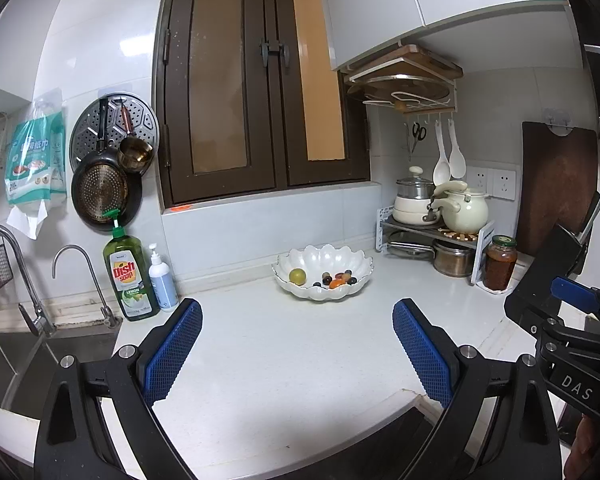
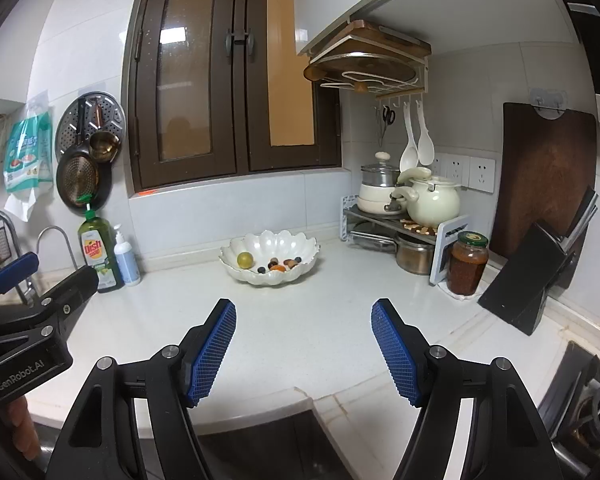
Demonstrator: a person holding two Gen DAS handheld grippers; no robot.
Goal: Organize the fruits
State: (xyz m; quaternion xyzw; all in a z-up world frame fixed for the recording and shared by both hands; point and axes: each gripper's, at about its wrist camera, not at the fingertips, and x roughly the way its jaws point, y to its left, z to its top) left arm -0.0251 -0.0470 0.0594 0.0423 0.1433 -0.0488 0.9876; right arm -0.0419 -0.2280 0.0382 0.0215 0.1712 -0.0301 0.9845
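1. One white scalloped bowl (image 1: 323, 272) on the counter (image 1: 284, 344), my landmark, below the window (image 1: 260, 80).
2. In the bowl: one green round fruit (image 1: 297, 275), one orange piece (image 1: 335, 284), several small dark berries (image 1: 352, 280); exact count unclear.
3. My left gripper (image 1: 298, 354): fingers wide apart, holding nothing, well short of the bowl.
4. My right gripper (image 2: 304, 346): same, spread wide, empty.
5. One sauce jar (image 2: 468, 263) right of the bowl, two soap bottles (image 2: 100, 254) left.

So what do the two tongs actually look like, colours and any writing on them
Both the left tongs and right tongs are black angular frames with silver bolts and blue, grid-textured finger pads. White lettering reads "GenRobot.AI" on the left body, "DAS" on the right.
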